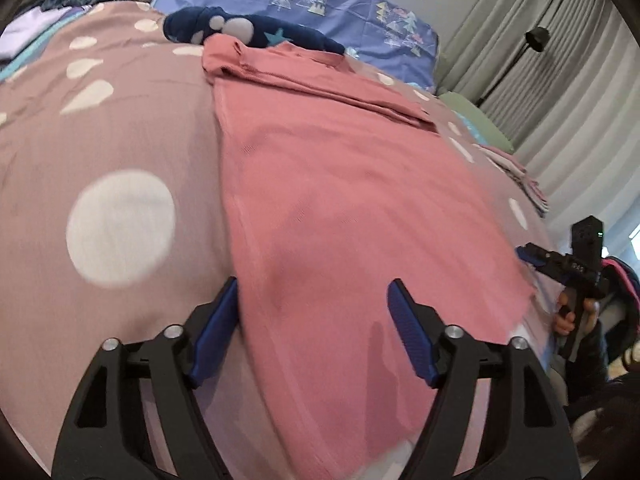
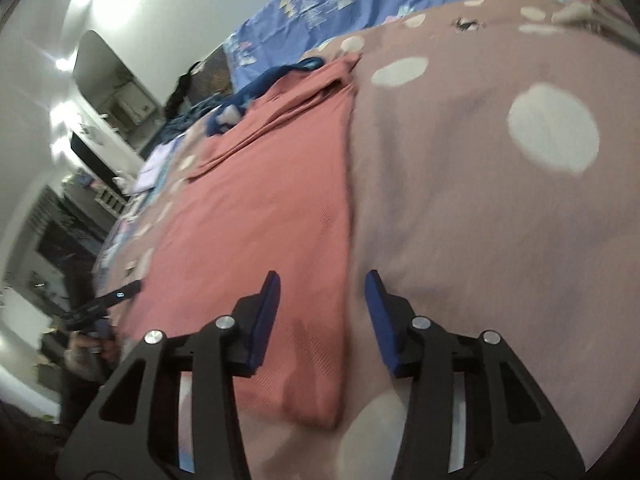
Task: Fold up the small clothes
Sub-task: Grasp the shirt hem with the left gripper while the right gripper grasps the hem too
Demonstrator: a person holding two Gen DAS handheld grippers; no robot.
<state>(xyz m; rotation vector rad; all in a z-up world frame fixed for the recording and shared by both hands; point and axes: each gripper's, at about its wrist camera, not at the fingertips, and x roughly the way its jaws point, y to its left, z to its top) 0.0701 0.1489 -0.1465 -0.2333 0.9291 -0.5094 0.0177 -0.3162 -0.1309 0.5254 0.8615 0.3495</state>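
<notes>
A salmon-pink garment point(image 1: 340, 200) point(image 2: 272, 200) lies flat on the bed, with a layer folded over at its far end. In the left wrist view my left gripper point(image 1: 313, 282) is open above the garment's near left edge, and nothing is between its blue pads point(image 1: 216, 328). My right gripper point(image 2: 322, 274) is open too, straddling the garment's near right edge without pressing on it. The other gripper shows in each view: the right gripper point(image 1: 528, 254) at the garment's right corner, the left gripper point(image 2: 116, 298) at the left side.
The bedspread point(image 1: 120, 120) is mauve with white dots. A navy star-patterned garment point(image 1: 248, 30) lies past the pink one, before a blue patterned pillow point(image 1: 320, 0). Folded clothes point(image 1: 516, 168) sit at the right bed edge, near grey curtains point(image 1: 560, 80). A hand point(image 1: 568, 316) holds the right gripper.
</notes>
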